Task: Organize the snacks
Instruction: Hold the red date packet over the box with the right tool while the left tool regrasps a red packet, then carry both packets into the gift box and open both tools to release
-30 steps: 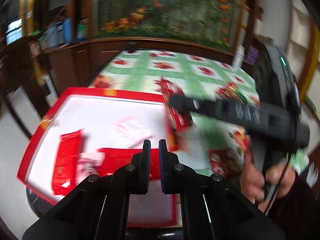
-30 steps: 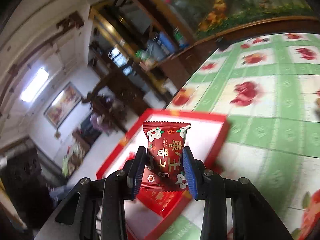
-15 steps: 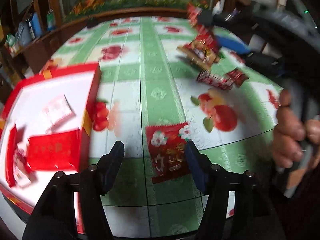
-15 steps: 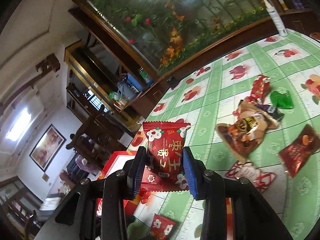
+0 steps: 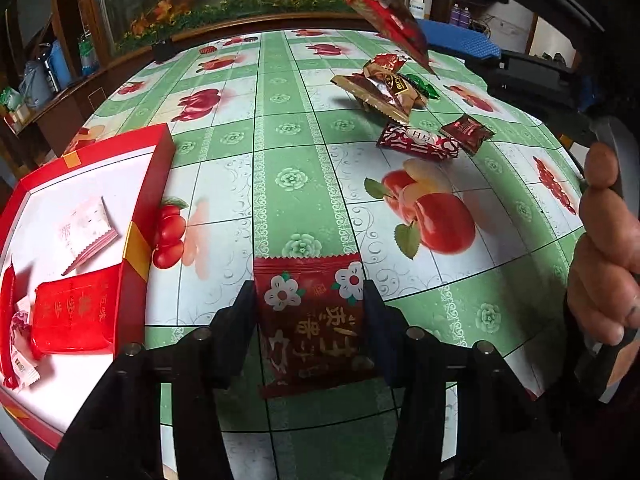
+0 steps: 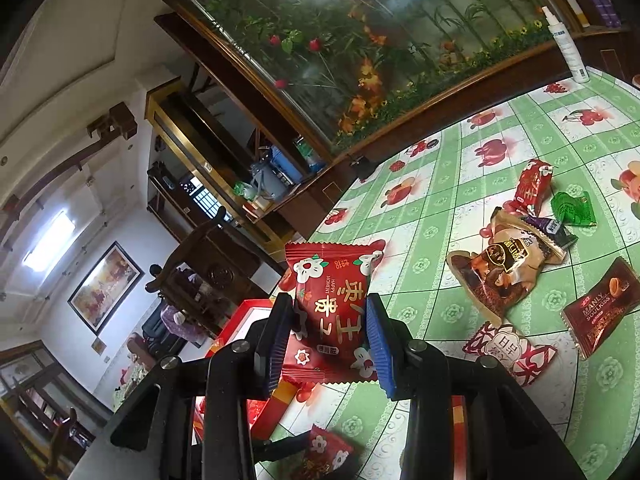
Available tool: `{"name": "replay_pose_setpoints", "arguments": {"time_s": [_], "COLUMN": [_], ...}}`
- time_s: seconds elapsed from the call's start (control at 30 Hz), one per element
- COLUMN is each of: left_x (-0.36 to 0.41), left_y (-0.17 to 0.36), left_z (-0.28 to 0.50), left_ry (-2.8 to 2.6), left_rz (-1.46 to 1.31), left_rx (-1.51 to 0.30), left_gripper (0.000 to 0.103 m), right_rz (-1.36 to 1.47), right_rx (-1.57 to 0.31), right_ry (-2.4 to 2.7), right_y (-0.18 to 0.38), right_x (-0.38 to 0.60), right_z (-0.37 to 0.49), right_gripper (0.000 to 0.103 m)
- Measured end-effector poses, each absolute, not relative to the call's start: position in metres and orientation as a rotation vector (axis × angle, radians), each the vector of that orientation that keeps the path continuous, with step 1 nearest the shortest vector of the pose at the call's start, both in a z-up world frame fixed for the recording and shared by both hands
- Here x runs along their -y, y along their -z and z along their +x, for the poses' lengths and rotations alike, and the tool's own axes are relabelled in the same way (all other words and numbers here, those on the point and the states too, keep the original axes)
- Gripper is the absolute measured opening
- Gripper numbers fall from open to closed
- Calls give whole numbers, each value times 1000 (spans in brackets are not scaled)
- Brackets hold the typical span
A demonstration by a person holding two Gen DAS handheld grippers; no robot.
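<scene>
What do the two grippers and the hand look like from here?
The left gripper is matte black, with dark ribbed pads and round silver bolts on angular black linkages. The right gripper has the same black frame and silver bolts, but bright blue ribbed pads. The right hand is bare, wrapped round a black handle; no sleeve or cable is clearly visible.

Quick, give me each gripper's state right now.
Left gripper: closed on a red flower-print snack packet lying on the table.
Right gripper: closed on a matching red snack packet, held up above the table.
</scene>
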State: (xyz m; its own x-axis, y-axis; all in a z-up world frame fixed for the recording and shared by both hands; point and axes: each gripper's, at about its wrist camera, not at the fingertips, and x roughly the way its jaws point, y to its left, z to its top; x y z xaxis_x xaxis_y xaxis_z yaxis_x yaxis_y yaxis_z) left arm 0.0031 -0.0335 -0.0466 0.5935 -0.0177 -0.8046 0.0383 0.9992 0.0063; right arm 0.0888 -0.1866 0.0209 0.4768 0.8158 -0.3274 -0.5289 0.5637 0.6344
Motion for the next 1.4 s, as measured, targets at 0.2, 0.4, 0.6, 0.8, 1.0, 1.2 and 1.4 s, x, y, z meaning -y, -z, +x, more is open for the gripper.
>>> {"name": "replay_pose_setpoints", "arguments": {"time_s": [0.2,0.4,0.6,0.8,1.0,1.2,1.4], "left_x": [29,25,6,-31,-78,-106,-111], "left_y": [40,33,9,-21,-17,-10,-11], "left_z": [-2,-6,-14,-27,-32,-37,-43], "left_ry": [32,33,17,-80,-242,-417,-493], "left_rz": [9,2,-41,-54,-93,-104,-115], "left_rx": [-899,-867,-808,-714,-709,-682,-623], "left_gripper": [27,21,21,21,21,51,82], "right_rz": [491,474,452,410,373,242,201], "right_rx": [-656,-657,-657,-690,-748,-777,-774], "right_ry": [-865,-854,-851,-892,-989,-1092,-1086], "right_y": [-18,-18,-18,-17,-14,-10,-11], "right_x": [186,185,181,159,100,20,8], "right_z": [92,91,89,91,91,66,55], "right_gripper": [38,38,38,38,38,41,61]}}
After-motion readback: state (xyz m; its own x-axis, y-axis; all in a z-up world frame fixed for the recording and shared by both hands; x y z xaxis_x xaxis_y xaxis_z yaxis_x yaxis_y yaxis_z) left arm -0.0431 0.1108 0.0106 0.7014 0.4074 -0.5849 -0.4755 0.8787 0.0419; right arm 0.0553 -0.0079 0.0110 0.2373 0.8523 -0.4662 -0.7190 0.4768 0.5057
